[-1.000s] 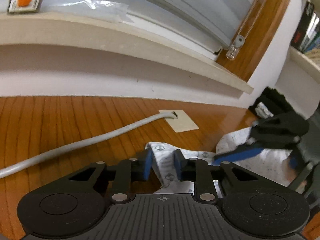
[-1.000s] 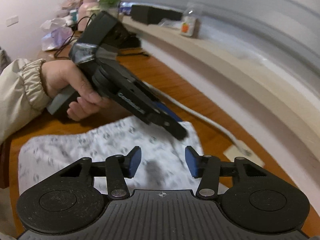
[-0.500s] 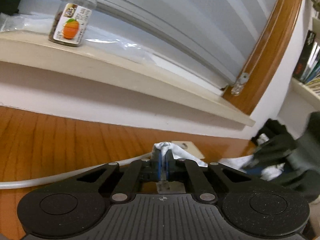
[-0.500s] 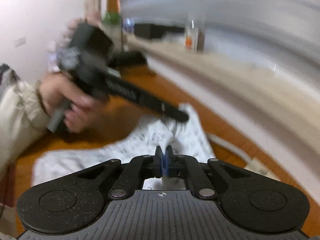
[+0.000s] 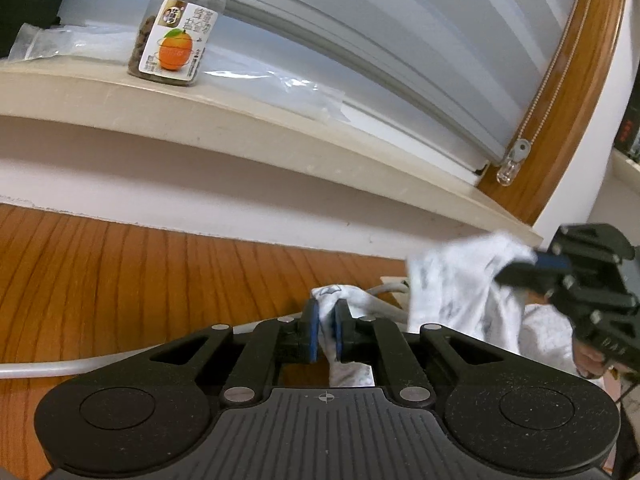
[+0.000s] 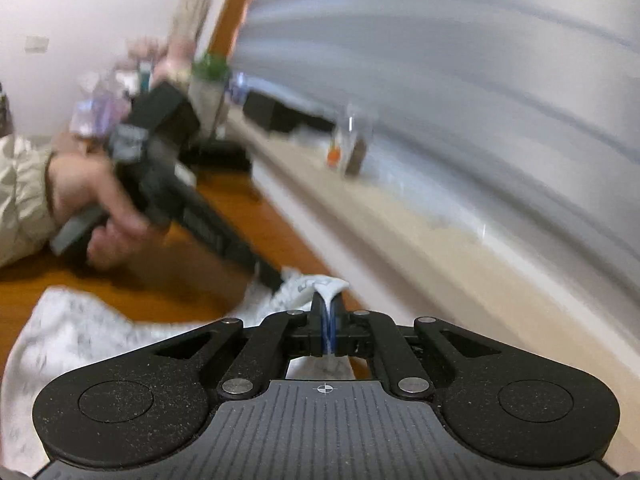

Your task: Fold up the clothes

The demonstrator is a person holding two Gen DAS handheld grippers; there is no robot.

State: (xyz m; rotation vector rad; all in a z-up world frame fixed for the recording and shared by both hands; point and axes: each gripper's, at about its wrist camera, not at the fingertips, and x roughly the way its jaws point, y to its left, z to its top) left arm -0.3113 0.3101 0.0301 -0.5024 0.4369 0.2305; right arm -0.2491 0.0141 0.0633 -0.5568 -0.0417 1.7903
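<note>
A white patterned garment [image 5: 456,288] lies on the wooden table [image 5: 120,272] with its far edge lifted. My left gripper [image 5: 325,320] is shut on one corner of the cloth, which pokes up between the blue pads. My right gripper [image 6: 329,312] is shut on another corner of the garment [image 6: 80,328]. In the left wrist view the right gripper [image 5: 532,266] shows at the right, holding its corner up above the table. In the right wrist view the left gripper [image 6: 272,276] shows held by a hand, its tip at the cloth. The right wrist view is blurred.
A window sill [image 5: 240,120] runs along the back with a glass jar [image 5: 176,36] bearing an orange label. A grey cable [image 5: 48,368] crosses the table. Blinds and a wooden frame [image 5: 568,120] stand behind. Clutter sits at the far left in the right wrist view [image 6: 120,96].
Both grippers, open over the flat garment a second ago, have shut on its far corners and lifted them off the table.
</note>
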